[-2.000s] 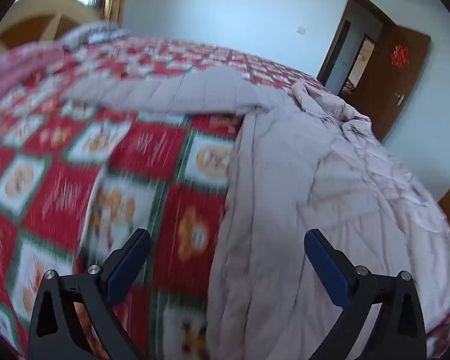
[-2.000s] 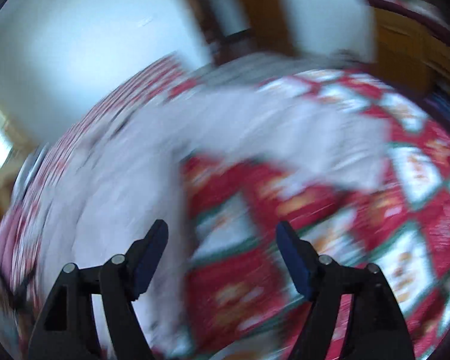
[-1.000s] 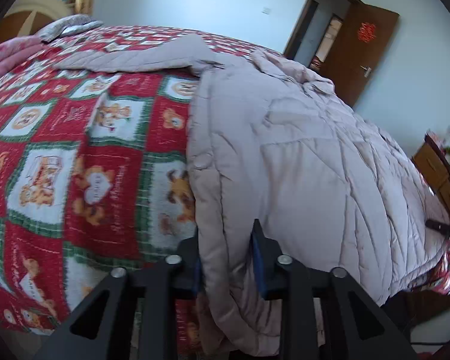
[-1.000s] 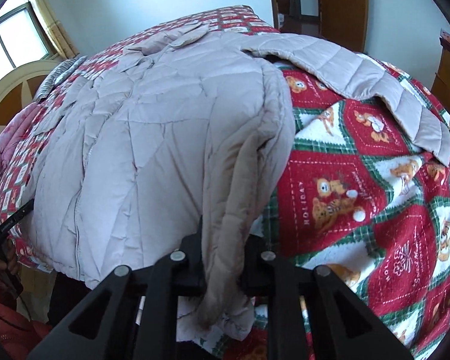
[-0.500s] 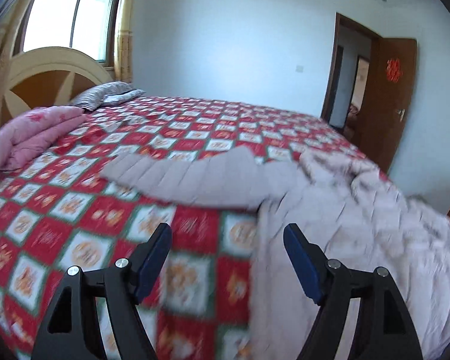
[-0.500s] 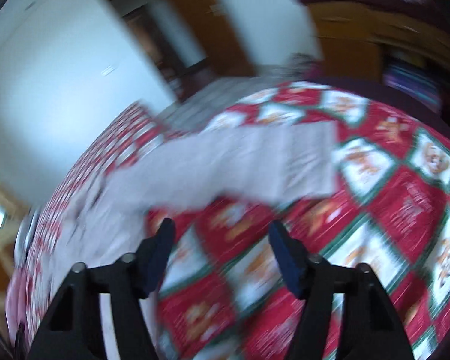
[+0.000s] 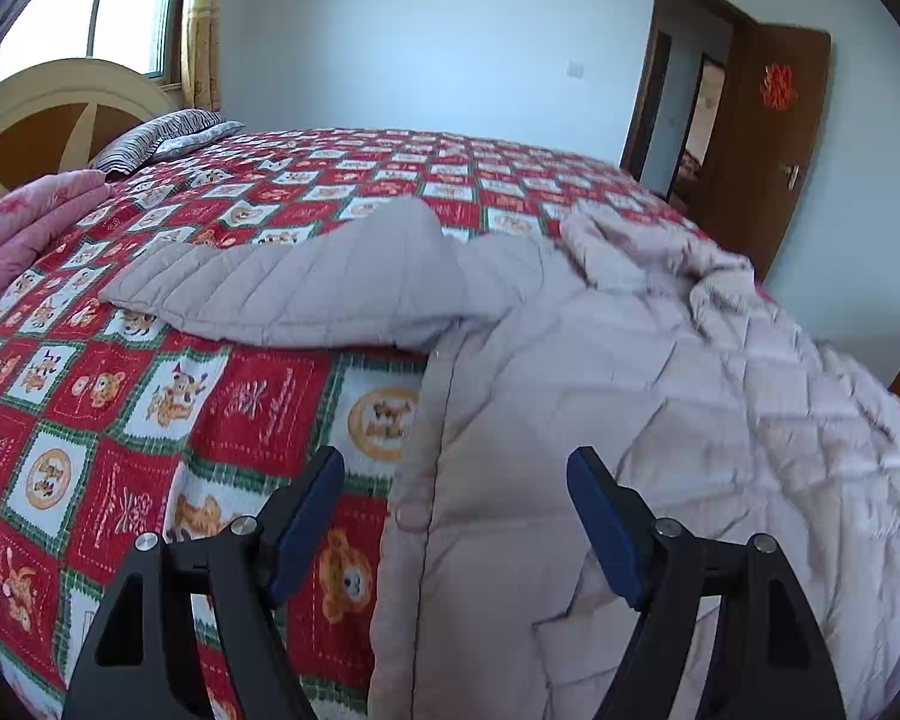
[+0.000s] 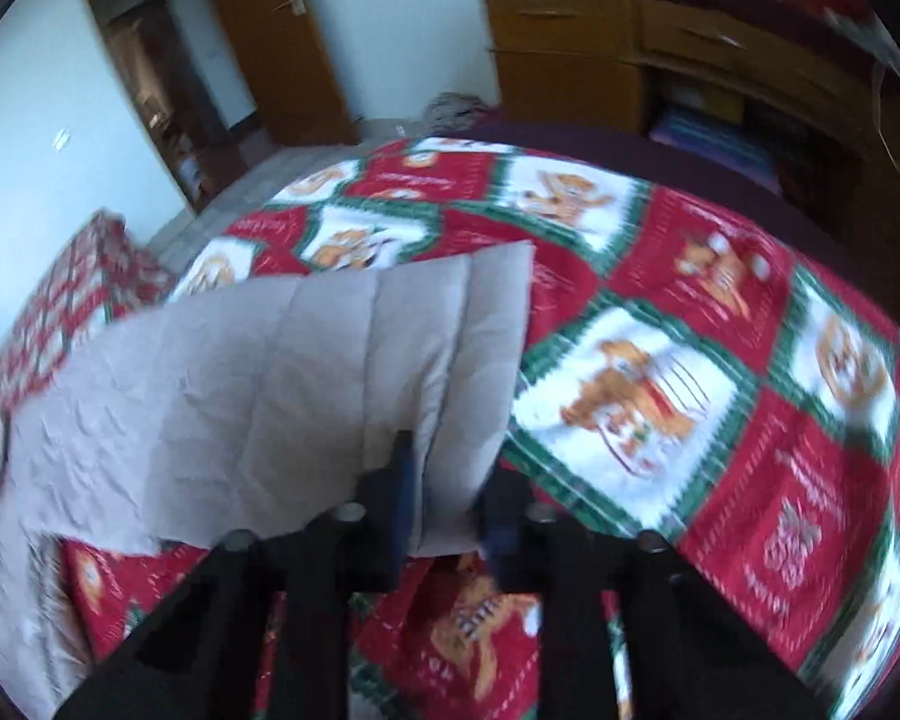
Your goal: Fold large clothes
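Fingers of my right gripper (image 8: 444, 498) are clamped on the cuff end of the coat's right sleeve (image 8: 306, 372), lifting it off the bedspread (image 8: 720, 420) so I can, I reckon, swing it across the body. Over on my left gripper (image 7: 453, 516) the fingers stand wide apart, holding nothing, hovering over the coat (image 7: 660, 420) edge, ready for a grab. Its other sleeve (image 7: 282, 294) lies stretched flat toward the pillow (image 7: 162, 135). Coat sprawls on the bed's near side; door (image 7: 756, 144) beyond.
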Demonstrator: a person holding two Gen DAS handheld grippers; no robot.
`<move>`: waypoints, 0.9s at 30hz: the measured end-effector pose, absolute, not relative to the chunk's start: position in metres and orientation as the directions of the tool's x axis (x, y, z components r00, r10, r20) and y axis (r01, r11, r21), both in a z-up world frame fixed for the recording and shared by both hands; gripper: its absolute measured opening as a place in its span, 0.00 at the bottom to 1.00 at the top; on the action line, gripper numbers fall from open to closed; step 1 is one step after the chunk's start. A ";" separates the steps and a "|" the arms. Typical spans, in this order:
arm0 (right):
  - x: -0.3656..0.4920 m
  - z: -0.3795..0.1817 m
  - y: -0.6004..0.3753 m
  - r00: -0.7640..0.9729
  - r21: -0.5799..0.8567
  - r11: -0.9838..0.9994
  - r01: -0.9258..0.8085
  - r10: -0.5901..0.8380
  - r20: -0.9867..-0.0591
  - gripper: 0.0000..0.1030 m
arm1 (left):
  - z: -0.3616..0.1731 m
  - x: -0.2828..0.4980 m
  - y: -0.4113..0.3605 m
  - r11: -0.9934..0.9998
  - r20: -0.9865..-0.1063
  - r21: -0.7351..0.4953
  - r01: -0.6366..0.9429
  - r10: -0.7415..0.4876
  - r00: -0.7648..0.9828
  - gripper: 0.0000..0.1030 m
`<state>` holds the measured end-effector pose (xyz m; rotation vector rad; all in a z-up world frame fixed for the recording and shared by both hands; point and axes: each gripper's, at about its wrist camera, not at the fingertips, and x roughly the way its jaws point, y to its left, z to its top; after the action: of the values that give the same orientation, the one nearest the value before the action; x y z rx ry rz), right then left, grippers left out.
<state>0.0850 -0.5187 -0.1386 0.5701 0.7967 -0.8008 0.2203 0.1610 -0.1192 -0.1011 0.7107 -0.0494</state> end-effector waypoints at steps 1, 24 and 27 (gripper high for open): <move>0.082 -0.139 -0.519 0.448 0.154 0.581 0.799 -0.406 -0.796 0.13 | -0.121 0.219 0.159 0.995 -0.651 -0.100 0.014 -0.076 0.755 0.75; 0.188 -0.015 -0.221 0.777 0.046 0.996 0.079 -0.032 -0.629 0.11 | -0.114 0.218 0.123 0.997 -0.628 -0.046 0.062 -0.077 0.774 0.75; 0.215 -0.045 -0.173 0.747 0.059 0.998 -0.015 0.050 -0.663 0.10 | -0.119 0.228 0.118 0.999 -0.642 0.009 0.034 -0.021 0.767 0.75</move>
<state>0.2147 -0.1731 -0.0445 0.0510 0.7263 0.0354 0.2275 0.1176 -0.1191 0.0203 0.6963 -0.0301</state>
